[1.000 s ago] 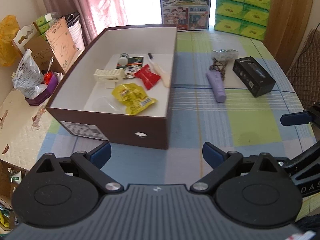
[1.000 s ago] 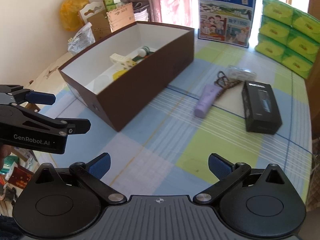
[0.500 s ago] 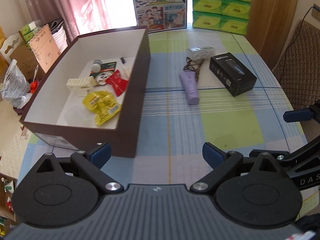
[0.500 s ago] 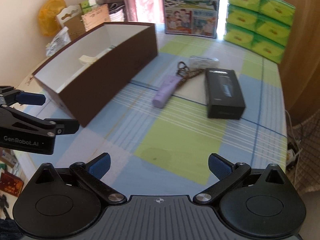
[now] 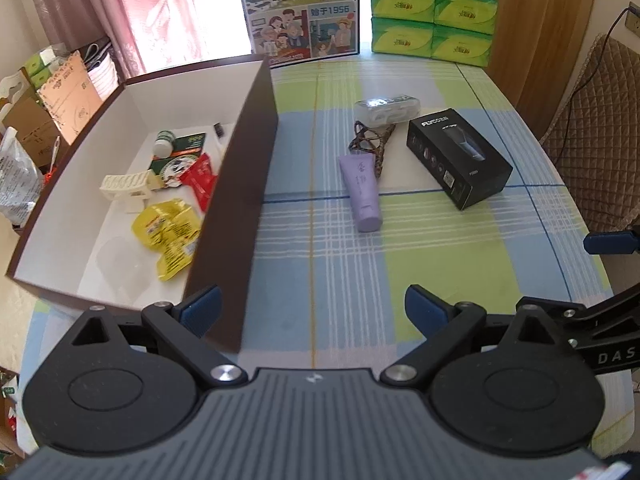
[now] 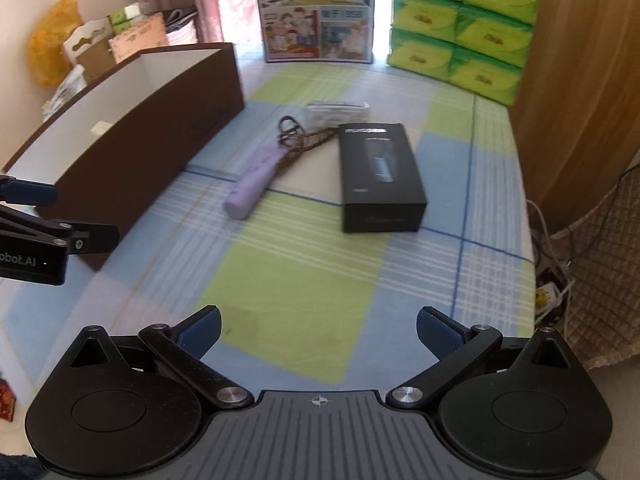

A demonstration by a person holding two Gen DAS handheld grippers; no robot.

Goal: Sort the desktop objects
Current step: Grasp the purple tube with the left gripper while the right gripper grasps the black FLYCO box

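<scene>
Both the left gripper [image 5: 312, 306] and right gripper [image 6: 318, 330] hang released and empty; the purple tube [image 6: 253, 185], ahead and left of the right jaws beside the box [image 6: 160, 128], is best pinched across its middle.

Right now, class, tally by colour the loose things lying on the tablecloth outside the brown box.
Purple: 1, the tube
Black: 1, the carton
Brown: 1, the braided cord
Clear: 1, the plastic case
Total: 4
</scene>
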